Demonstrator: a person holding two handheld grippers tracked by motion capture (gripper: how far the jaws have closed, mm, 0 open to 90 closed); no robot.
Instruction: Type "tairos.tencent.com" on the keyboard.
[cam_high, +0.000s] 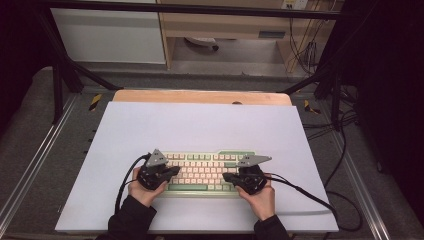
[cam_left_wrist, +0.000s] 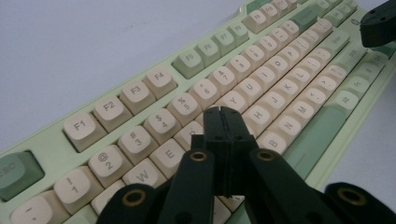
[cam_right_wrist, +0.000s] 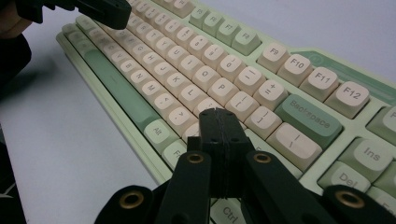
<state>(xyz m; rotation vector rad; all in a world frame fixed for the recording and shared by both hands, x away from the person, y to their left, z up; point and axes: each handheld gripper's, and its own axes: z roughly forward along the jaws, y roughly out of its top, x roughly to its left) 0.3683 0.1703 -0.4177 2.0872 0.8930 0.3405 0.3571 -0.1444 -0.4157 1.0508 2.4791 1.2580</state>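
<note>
White sheeting covers the worktop (cam_high: 200, 125), with the green-and-cream keyboard (cam_high: 205, 172) lying near its front edge. Left gripper (cam_high: 167, 172): poised over the keyboard's left end, jaws pressed together, tips above the letter rows. Right gripper (cam_high: 231, 177): poised over the right end, jaws likewise pressed together, gripping nothing, near the Backspace key (cam_right_wrist: 309, 119).

I saw bare white mat (cam_high: 200, 125) open beyond the keyboard (cam_high: 202, 172); my left gripper (cam_high: 172, 171) and right gripper (cam_high: 226, 176) crowded the keyboard's two ends.
</note>
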